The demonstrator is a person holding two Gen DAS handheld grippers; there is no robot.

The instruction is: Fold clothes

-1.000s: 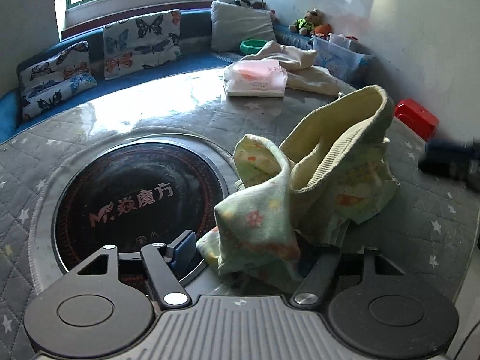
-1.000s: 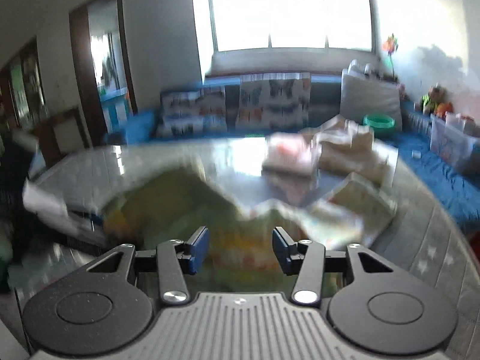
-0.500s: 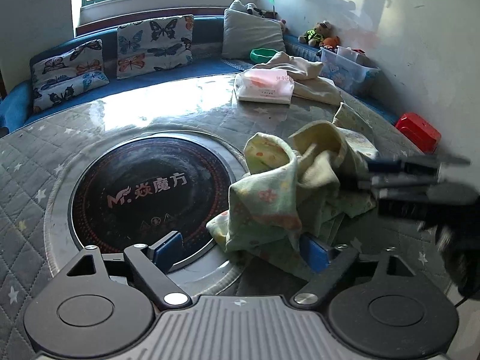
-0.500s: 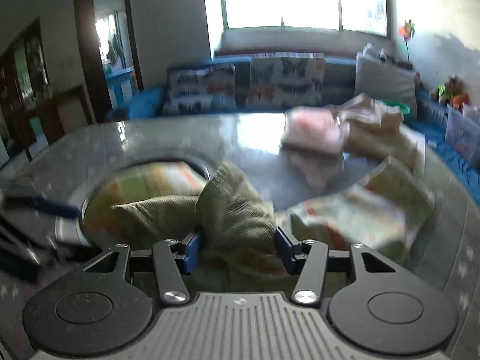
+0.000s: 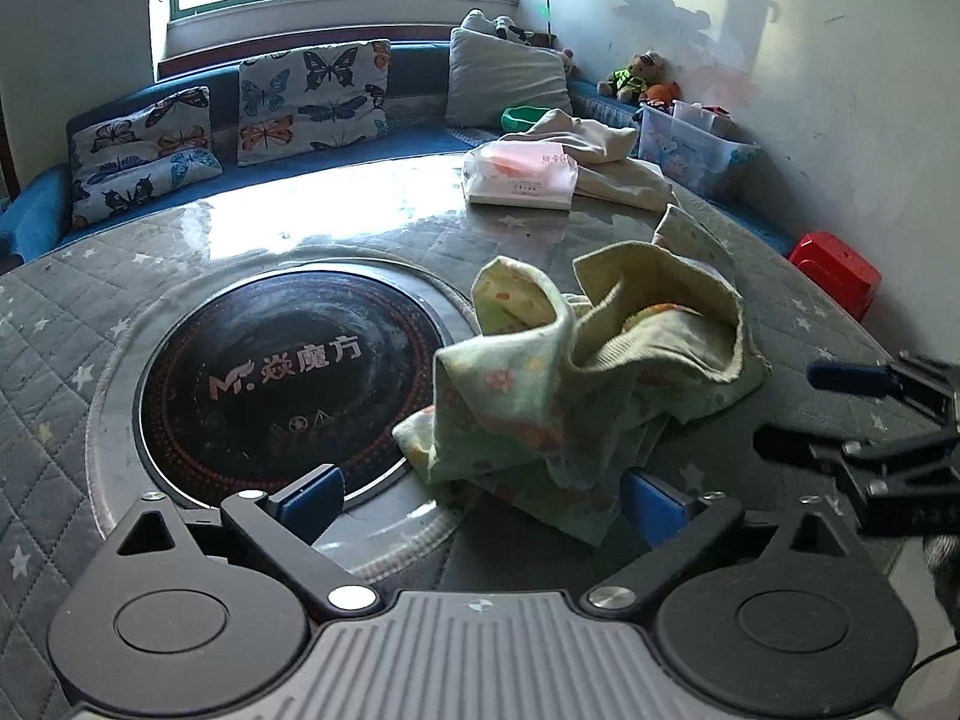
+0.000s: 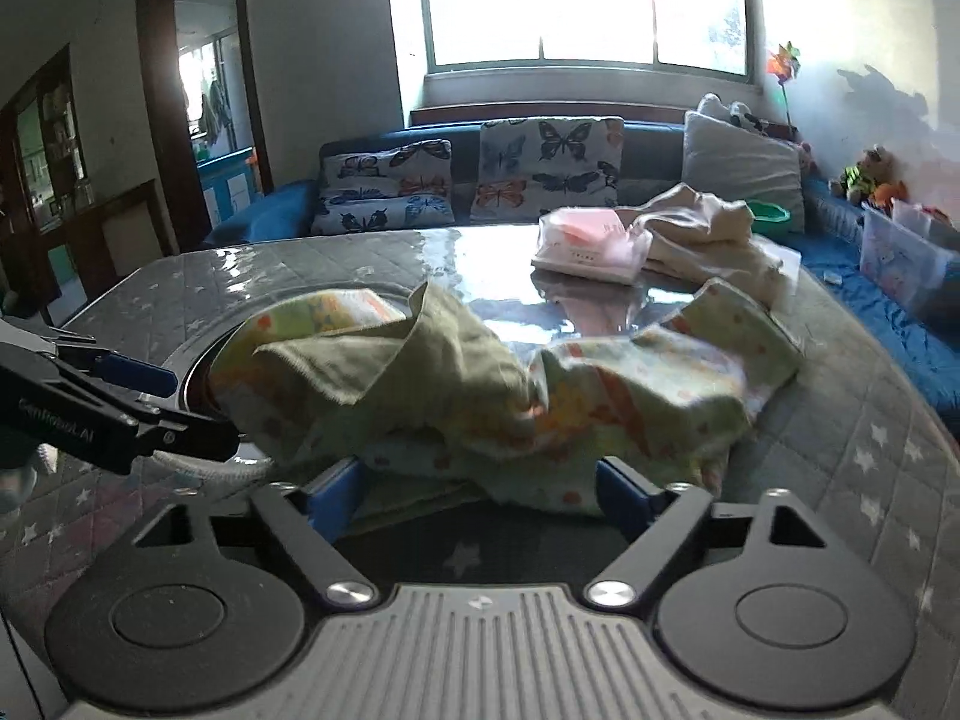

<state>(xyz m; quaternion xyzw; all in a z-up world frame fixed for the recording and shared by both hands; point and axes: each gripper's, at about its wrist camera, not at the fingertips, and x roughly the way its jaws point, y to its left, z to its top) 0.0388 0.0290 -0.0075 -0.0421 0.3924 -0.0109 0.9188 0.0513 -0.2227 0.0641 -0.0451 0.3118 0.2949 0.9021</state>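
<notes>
Your left hand-held gripper is spreading its jaws wide, and the near edge of the little flowered garment lies between them, but the pads do not press on it. Your right hand-held gripper is opening too, with the cloth bunched just in front of its jaws and not pinched. The garment sits in a crumpled heap on the worktop, partly over the rim of the round black plate set into it. Nothing is folded yet, so it looks like you need to spread the cloth flat first. Look for two clear edges or corners, one for each side, and do not grab the thick middle lump. The ribbed yellow cuff stands up and looks easy to find. Pinch only one layer if you can, or the cloth will stay twisted. Pull your two hands gently apart and lay the cloth down smooth on the quilted part. Keep it away from the pink packet and the cream clothes at the far side, which are well apart from it now. The cloth is soft and floppy, so go slowly.
</notes>
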